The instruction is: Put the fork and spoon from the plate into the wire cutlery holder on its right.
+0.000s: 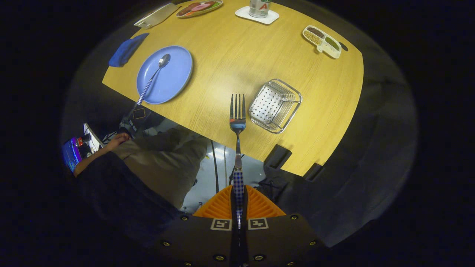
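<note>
the gripper (238, 200) is pinching the fork (237, 111) by its handle, carrying it beside the wire cutlery holder (275, 105); the spoon (154, 76) is lying on the blue plate (178, 78). next, lining tines over the holder.

You see the wooden table (259, 55) lit brightly and evenly from overhead, while everything around it falls off into deep shadow. A soft sheen lies on the tabletop near the fork (237, 115), whose tines and neck show glare; the fork handle is clamped between the two fingers of the gripper (238, 207), and the floor beneath reflects a pale highlight. Expect strong fisheye curvature: the table edges bow, and far items such as the blue plate (174, 78) and wire cutlery holder (275, 105) stay reasonably sharp.
</note>
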Available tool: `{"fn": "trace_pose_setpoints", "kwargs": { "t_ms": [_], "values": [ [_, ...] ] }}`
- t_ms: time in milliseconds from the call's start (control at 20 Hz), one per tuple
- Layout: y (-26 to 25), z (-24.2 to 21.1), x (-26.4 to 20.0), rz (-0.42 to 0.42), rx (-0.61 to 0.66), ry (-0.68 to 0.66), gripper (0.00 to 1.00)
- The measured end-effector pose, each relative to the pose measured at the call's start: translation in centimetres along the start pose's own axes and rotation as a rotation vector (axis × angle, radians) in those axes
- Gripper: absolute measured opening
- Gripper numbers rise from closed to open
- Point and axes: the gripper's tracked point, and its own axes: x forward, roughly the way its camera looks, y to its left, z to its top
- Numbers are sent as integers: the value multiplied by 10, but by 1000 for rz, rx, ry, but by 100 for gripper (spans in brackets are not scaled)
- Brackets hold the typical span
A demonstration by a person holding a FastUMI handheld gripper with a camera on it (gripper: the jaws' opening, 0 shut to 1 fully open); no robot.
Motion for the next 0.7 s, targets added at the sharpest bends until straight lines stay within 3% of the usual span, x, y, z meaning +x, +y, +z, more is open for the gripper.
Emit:
{"fn": "trace_pose_setpoints", "kwargs": {
  "t_ms": [700],
  "values": [
    [-45,35,22,-13,30,226,1]
  ]
}}
